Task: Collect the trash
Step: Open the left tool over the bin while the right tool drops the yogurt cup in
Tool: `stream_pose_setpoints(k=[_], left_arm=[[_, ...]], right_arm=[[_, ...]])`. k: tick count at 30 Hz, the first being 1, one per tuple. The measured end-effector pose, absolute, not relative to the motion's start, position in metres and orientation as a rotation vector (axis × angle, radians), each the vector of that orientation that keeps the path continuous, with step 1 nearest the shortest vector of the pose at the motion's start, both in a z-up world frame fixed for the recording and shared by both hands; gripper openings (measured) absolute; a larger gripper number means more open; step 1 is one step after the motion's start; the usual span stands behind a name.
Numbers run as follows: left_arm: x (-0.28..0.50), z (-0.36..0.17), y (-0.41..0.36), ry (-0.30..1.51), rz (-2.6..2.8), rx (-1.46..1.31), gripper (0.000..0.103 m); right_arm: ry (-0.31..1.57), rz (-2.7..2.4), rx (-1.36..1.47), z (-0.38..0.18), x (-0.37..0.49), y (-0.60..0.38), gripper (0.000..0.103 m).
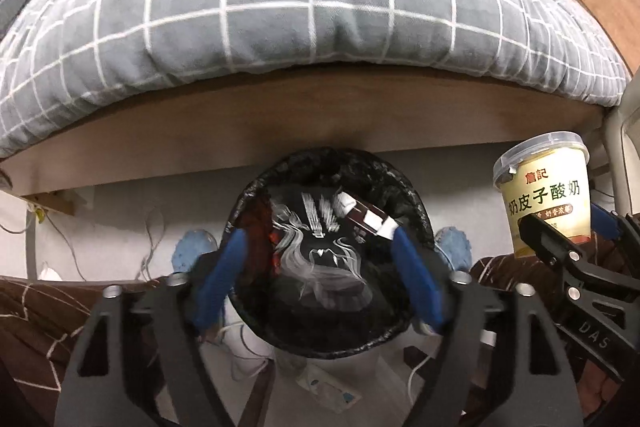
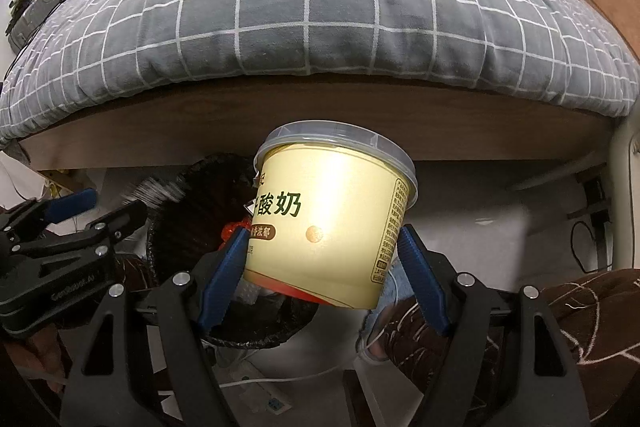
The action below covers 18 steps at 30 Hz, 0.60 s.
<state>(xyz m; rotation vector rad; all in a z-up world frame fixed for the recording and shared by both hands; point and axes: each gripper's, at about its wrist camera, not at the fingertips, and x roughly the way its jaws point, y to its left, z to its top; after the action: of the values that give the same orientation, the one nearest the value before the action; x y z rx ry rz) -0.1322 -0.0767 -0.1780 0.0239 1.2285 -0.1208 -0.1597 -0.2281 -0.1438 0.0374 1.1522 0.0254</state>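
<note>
A round trash bin lined with a black bag stands on the floor below the bed edge. Inside it lie a dark printed wrapper and a brown and white packet. My left gripper is open and empty, its blue fingers spread above the bin's mouth. My right gripper is shut on a cream yogurt cup with a clear lid, held upright to the right of the bin. The cup and right gripper also show at the right of the left wrist view.
A bed with a grey checked quilt and a wooden side board fills the view ahead. White cables and a power strip lie on the pale floor. A brown patterned blanket lies low at both sides.
</note>
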Motion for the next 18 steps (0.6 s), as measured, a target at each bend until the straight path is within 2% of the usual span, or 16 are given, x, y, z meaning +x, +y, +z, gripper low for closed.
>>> stream_pose_setpoints(k=[7,18], left_arm=[[-0.137,-0.162,-0.057,1.172,-0.104,0.006,0.096],[-0.149,-0.159,-0.005,1.17,0.0,-0.034,0.097]], right_arm=[[1.118,0.072,0.02,-0.134,-0.159,-0.208,0.073],[1.116,0.158,-0.029,-0.132,-0.153,-0.154,0.073]])
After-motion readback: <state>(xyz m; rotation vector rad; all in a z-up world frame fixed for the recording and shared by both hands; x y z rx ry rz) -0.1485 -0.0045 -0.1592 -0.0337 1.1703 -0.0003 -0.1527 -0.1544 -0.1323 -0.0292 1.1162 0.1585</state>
